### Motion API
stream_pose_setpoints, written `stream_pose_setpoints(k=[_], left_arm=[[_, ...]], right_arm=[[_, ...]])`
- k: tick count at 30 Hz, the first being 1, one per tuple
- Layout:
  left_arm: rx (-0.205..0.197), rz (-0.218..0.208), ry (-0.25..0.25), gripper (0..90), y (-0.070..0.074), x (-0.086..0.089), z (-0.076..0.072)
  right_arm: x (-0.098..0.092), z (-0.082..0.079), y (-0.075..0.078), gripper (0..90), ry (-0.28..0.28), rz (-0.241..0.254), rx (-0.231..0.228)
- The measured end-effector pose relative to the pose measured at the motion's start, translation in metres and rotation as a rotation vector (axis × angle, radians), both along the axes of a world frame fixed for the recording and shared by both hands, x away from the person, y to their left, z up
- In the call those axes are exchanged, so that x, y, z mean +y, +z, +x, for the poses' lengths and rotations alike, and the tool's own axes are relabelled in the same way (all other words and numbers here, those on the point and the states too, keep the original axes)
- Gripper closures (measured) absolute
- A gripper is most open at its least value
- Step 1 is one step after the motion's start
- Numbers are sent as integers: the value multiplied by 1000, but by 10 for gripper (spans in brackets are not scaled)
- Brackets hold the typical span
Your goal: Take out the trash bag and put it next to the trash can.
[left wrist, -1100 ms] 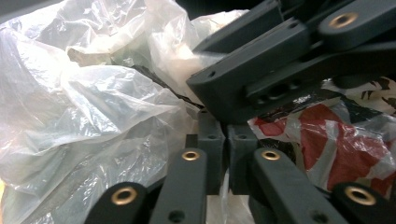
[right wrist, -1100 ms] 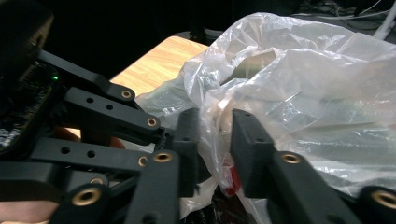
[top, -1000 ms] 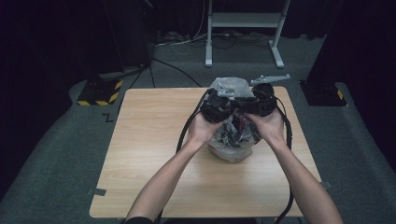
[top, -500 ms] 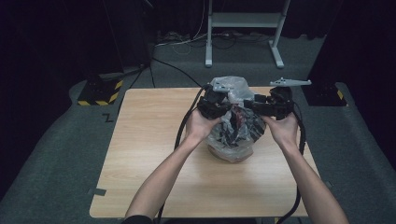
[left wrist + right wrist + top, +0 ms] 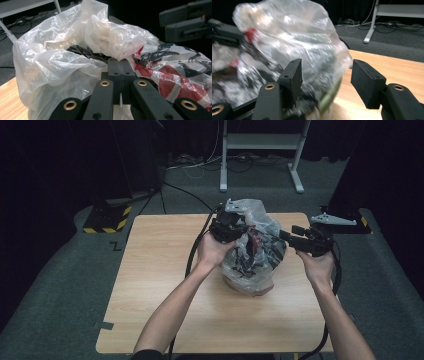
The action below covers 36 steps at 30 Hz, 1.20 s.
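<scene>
Your left gripper (image 5: 120,65) pinches the rim of the crinkled clear plastic bag (image 5: 252,247) at the pale wooden table's (image 5: 160,270) middle; your right gripper (image 5: 325,77), jaws just spread, stands just beside its glossy far flank; red-and-black film shows inside.

A bag (image 5: 252,252) stands on the worktop (image 5: 165,280), the left gripper (image 5: 229,227) at its left rim and the right gripper (image 5: 292,237) beside its right.
</scene>
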<state>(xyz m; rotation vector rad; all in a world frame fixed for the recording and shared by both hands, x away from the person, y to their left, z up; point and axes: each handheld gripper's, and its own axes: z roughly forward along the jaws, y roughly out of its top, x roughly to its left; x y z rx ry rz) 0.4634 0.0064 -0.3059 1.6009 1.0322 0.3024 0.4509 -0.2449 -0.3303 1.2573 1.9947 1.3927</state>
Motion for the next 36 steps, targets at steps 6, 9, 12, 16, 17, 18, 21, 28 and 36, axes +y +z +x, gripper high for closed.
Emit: stream_pose_setpoints(k=[6, 9, 12, 16, 17, 18, 21, 28, 36], left_arm=[[-3, -10, -9, 898, 7, 2, -1], [-8, -20, -16, 899, 11, 4, -2], [-6, -35, -20, 899, 14, 7, -4], [-13, -41, -29, 898, 18, 12, -4], [-16, -48, -27, 899, 20, 13, -5], [-17, -45, -33, 898, 21, 14, -5], [-21, -59, -30, 898, 25, 15, -6], [-28, -70, -38, 898, 34, 19, -10], [-50, -73, -44, 898, 47, 28, -16]], right_arm=[[-11, -2, -13, 415, -34, 7, 4], [-18, -2, -21, 415, -58, 5, 13], [-25, 0, -32, 413, -87, 1, 25], [-32, 3, -48, 412, -126, -14, 47], [-34, 3, -53, 412, -132, -17, 52], [-34, 4, -57, 412, -137, -17, 61], [-36, 6, -67, 412, -150, -25, 78], [-35, 10, -87, 413, -171, -53, 110], [-33, 16, -115, 413, -202, -107, 152]])
